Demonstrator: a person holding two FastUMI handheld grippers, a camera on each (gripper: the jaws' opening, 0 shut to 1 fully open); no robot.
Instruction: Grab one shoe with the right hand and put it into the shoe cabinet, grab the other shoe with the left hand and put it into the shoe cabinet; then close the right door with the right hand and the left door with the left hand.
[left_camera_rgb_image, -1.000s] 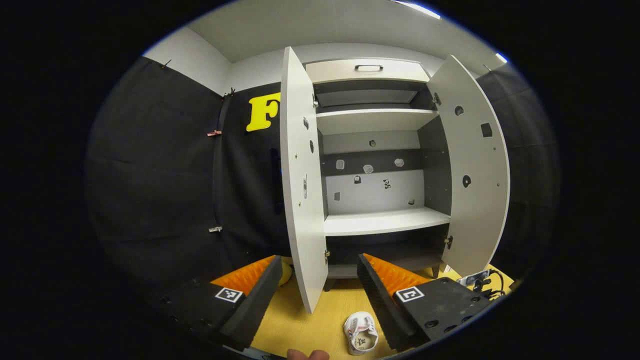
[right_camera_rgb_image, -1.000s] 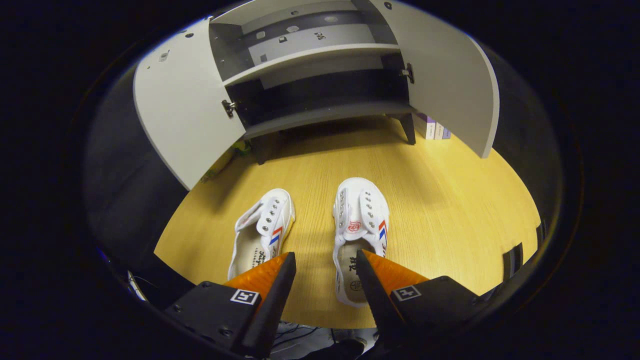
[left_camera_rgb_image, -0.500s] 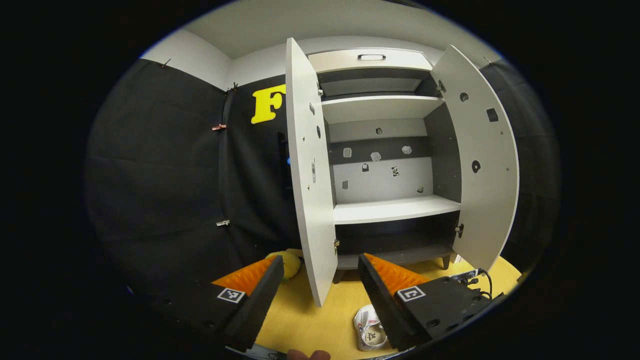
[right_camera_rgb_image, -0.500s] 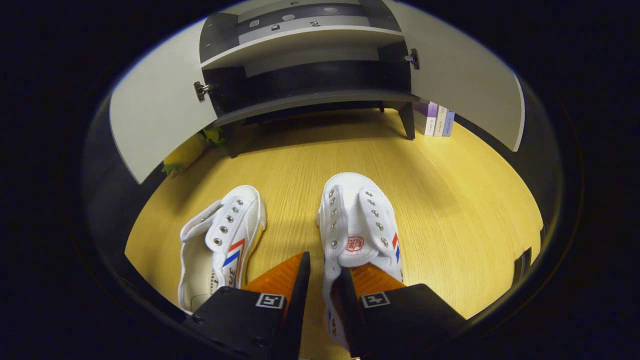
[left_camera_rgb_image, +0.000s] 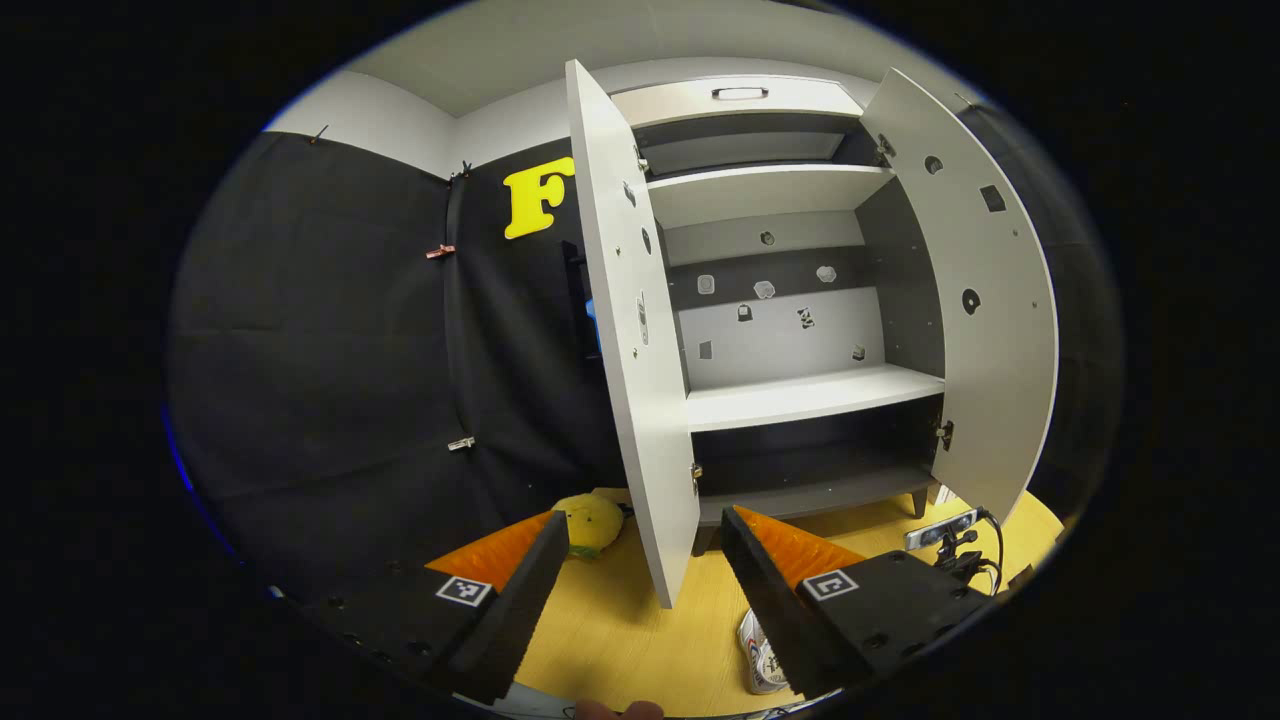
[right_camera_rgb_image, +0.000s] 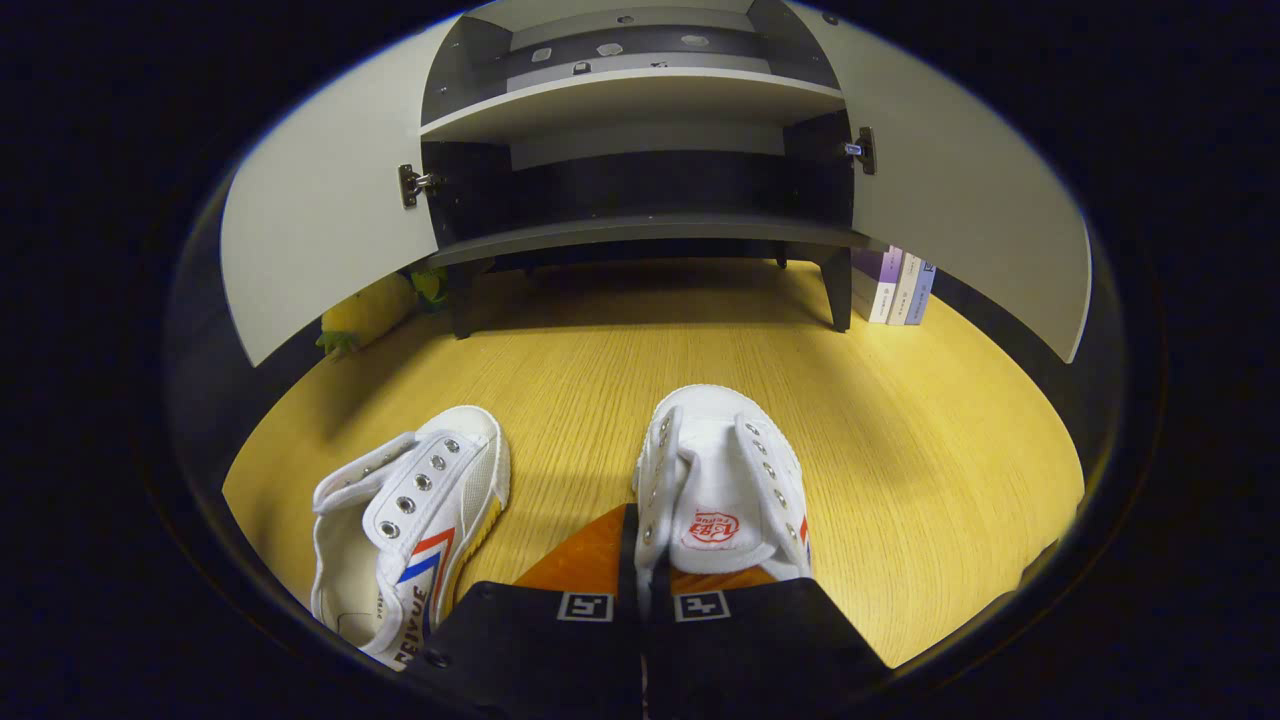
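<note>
Presently: right hand-held gripper (right_camera_rgb_image: 640, 590) closed on one white canvas shoe; nothing stowed yet.

Its fingers are drawn nearly together with the side wall of the right-hand shoe (right_camera_rgb_image: 722, 492) pinched between them, at the edge of the opening by the eyelet row; whether the hold is firm cannot be confirmed, since the contact point lies under the fingers. The shoe looks light, with soft, collapsible canvas over a stiffer rubber sole, so a thin pinch on the upper may let it swing or sag; a hold nearer the heel collar should carry better. The second shoe (right_camera_rgb_image: 405, 535) lies just beside it on the wooden floor (right_camera_rgb_image: 930, 450), free. The left hand-held gripper (left_camera_rgb_image: 645, 550) stands wide open and empty before the shoe cabinet (left_camera_rgb_image: 790, 405), whose left door (left_camera_rgb_image: 630, 340) and right door (left_camera_rgb_image: 990, 320) are both open.
</note>
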